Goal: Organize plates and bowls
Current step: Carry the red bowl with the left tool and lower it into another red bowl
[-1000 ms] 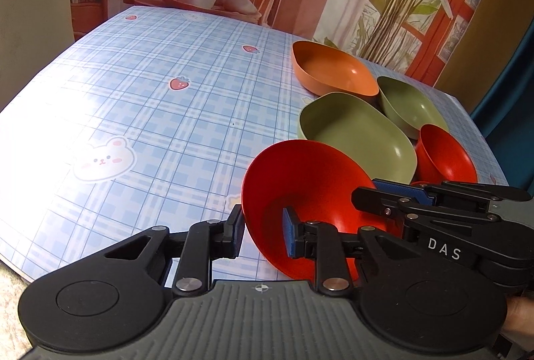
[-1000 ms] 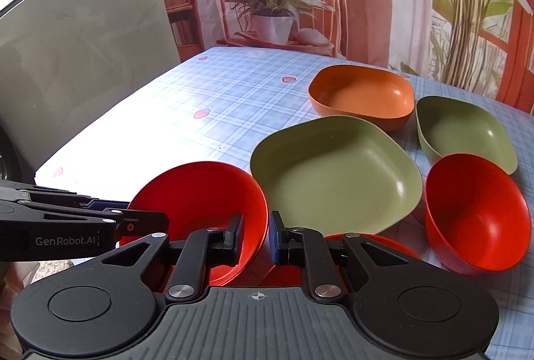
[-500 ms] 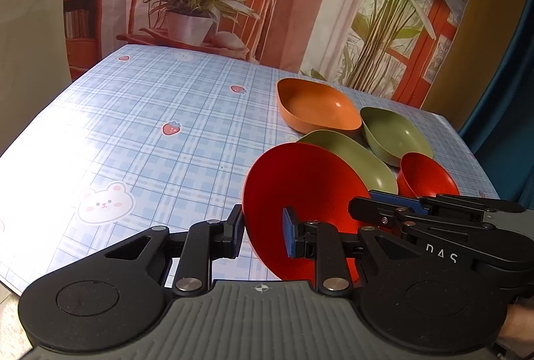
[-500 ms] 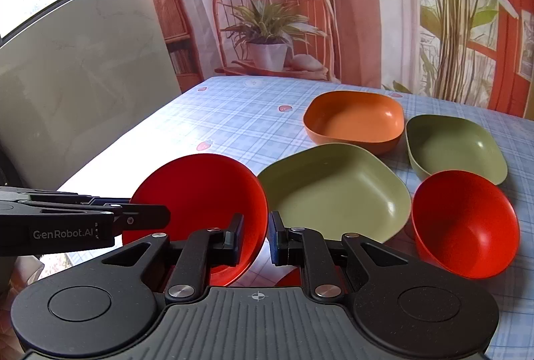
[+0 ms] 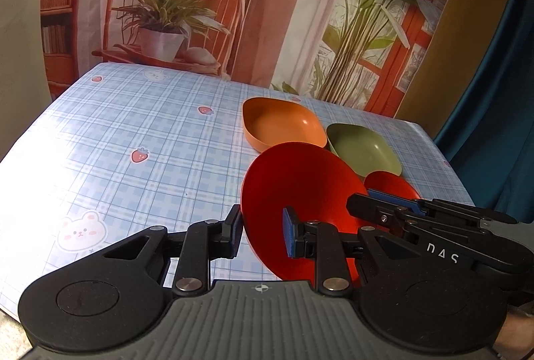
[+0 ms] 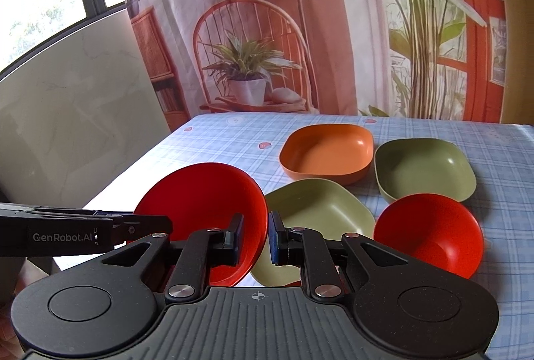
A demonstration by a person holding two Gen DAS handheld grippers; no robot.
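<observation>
a red bowl (image 5: 300, 193) is held off the checked tablecloth (image 5: 133, 133), tipped on edge with its hollow turned toward the right; its left rim is clamped between the closed-in fingers of the left gripper (image 5: 262, 231) and its right rim by the right gripper (image 6: 253, 238). beyond it an orange bowl (image 6: 328, 153), a green bowl (image 6: 425, 169), a green plate (image 6: 317, 213) and a second red bowl (image 6: 430, 233) are set on the cloth

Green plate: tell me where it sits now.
In the right wrist view, the green plate lies on the table, between the lifted red bowl and the other red bowl.
</observation>
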